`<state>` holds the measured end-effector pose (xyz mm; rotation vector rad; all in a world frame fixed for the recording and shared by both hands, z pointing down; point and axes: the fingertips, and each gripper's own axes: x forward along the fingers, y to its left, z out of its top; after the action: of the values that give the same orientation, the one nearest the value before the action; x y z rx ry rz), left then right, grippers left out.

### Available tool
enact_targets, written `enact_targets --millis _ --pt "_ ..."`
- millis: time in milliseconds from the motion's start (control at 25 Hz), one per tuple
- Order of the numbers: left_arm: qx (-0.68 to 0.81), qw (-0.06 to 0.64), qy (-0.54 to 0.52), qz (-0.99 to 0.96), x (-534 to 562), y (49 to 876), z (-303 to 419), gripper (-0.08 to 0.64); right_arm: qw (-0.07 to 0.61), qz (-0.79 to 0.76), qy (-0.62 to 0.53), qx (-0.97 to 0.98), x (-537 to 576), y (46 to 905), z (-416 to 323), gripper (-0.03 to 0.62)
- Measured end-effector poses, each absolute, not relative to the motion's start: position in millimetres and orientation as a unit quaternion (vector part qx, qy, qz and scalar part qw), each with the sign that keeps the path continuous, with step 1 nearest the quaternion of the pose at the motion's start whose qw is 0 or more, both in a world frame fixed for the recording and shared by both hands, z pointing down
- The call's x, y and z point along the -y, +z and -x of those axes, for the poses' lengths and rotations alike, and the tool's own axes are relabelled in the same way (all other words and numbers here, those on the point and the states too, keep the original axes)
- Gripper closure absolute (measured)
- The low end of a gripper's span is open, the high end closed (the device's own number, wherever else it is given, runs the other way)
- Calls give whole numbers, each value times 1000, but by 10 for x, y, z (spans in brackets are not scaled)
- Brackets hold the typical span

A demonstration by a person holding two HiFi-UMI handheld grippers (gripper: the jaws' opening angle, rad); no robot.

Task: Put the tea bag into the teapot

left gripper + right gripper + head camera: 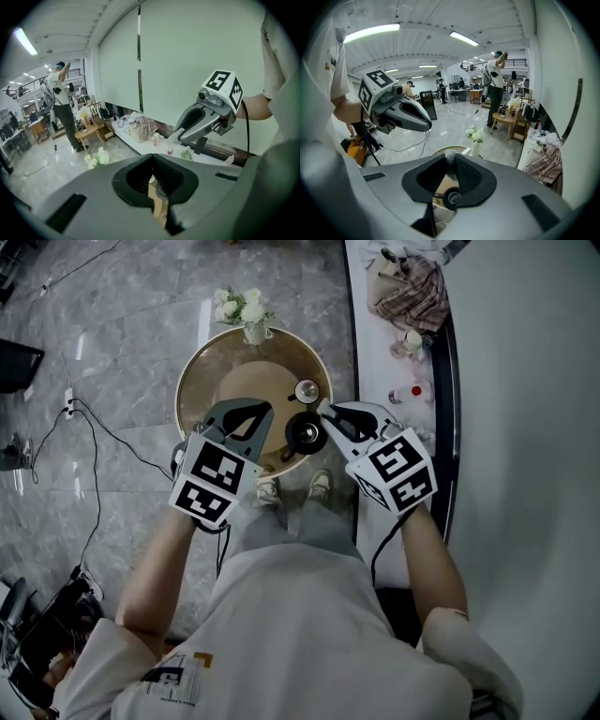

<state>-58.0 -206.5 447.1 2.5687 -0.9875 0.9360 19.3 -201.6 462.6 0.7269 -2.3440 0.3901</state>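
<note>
A big open-plan lab or studio hall. Its polished grey marble floor (122,334), crossed by thin black cables (122,440), fills the head view's left. In the right gripper view's upper half, long white ceiling strip lights (372,32) run above standing people (494,89).

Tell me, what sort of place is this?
Probably a big open-plan workspace or lab: polished marble floor with trailing cables, other people at tables farther off, strip lights overhead.
</note>
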Motion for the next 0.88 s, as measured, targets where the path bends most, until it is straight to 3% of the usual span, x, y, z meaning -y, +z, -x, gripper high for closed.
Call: enact_targets --millis 880 --pt "267 231 369 -860 2200 5919 372 552 448 -228 240 831 1982 6516 -212 532"
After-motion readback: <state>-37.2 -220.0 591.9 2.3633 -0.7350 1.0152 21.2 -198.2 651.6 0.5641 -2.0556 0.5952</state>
